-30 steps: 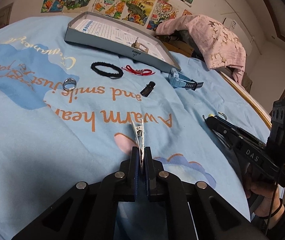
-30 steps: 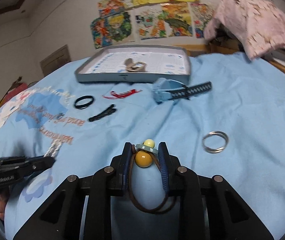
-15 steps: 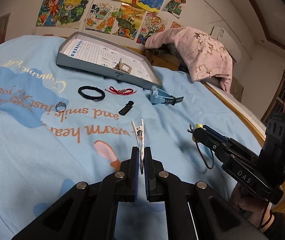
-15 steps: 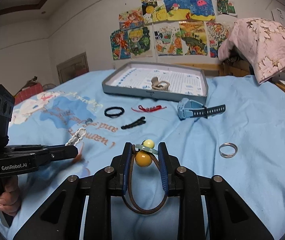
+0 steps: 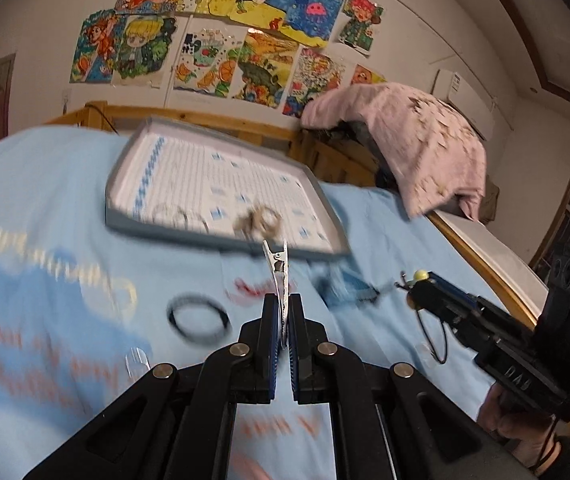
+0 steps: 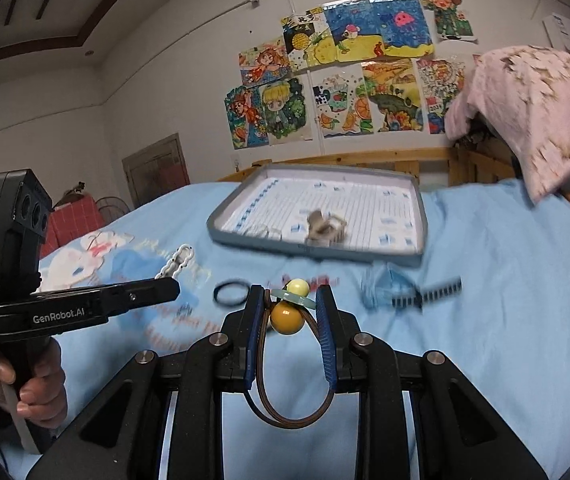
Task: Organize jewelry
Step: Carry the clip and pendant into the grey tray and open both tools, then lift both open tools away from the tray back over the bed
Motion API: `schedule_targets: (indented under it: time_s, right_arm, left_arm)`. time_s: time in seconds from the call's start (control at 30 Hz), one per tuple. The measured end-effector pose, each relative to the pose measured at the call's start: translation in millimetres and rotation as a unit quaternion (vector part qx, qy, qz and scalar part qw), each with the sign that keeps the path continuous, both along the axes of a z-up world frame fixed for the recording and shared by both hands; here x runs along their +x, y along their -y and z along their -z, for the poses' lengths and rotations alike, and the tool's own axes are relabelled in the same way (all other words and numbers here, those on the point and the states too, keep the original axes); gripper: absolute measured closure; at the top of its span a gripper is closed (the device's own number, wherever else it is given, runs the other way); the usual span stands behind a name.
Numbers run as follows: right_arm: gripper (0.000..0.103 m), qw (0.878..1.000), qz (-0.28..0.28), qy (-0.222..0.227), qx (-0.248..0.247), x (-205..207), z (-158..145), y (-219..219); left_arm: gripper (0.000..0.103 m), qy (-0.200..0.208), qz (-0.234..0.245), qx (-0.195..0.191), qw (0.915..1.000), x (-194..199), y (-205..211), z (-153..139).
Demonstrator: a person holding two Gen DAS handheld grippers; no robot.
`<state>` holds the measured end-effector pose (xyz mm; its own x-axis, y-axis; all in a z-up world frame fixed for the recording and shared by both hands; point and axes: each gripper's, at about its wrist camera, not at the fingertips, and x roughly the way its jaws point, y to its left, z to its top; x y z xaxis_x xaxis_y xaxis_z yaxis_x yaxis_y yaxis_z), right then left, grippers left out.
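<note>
My left gripper (image 5: 281,316) is shut on a white hair clip (image 5: 277,268) and holds it in the air above the blue bedsheet, short of the grey tray (image 5: 221,236). My right gripper (image 6: 291,308) is shut on a brown hair tie with a yellow bead (image 6: 287,318), also in the air short of the tray (image 6: 317,254). The tray holds a beige claw clip (image 6: 323,226) and a bracelet (image 5: 177,214). A black hair band (image 5: 199,320), a red string (image 5: 249,288) and a blue watch (image 6: 401,288) lie on the sheet before the tray.
A silver ring (image 5: 137,358) lies on the sheet at the left. A pink blanket (image 5: 417,148) hangs over the wooden bed frame at the back right. Drawings cover the wall behind. The left gripper shows in the right wrist view (image 6: 165,286), the right gripper in the left wrist view (image 5: 417,284).
Both grippers have risen and moved forward toward the tray with their items still held. The view is blurred from the motion.
</note>
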<state>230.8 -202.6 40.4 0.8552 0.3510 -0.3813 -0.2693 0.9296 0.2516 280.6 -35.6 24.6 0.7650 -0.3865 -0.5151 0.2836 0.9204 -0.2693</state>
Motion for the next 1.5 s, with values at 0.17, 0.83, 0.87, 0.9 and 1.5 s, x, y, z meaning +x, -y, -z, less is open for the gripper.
schedule_targets:
  time_s: [0.17, 0.83, 0.87, 0.9, 1.5]
  right_arm:
    - [0.08, 1.0, 0.018, -0.011, 0.004, 79.3, -18.6, -5.8]
    - [0.079, 0.99, 0.059, -0.128, -0.014, 251.7, 48.8, -28.3]
    - [0.078, 0.99, 0.058, -0.131, -0.009, 252.4, 49.1, -29.1]
    - [0.074, 0.989, 0.059, -0.134, -0.009, 252.6, 48.9, -27.7]
    - [0.01, 0.997, 0.076, -0.03, -0.011, 134.3, -12.8, 23.0]
  left_arm:
    - [0.098, 0.001, -0.029, 0.005, 0.9996, 72.6, -14.1, -5.0]
    - [0.098, -0.03, -0.068, 0.062, 0.9953, 189.3, -19.7, 51.2]
    - [0.098, -0.031, -0.067, 0.062, 0.9954, 188.3, -19.3, 50.0]
    - [0.098, -0.031, -0.065, 0.061, 0.9956, 188.1, -19.7, 48.7]
    - [0.0, 0.081, -0.098, 0.008, 0.9918, 83.4, -24.2, -14.5]
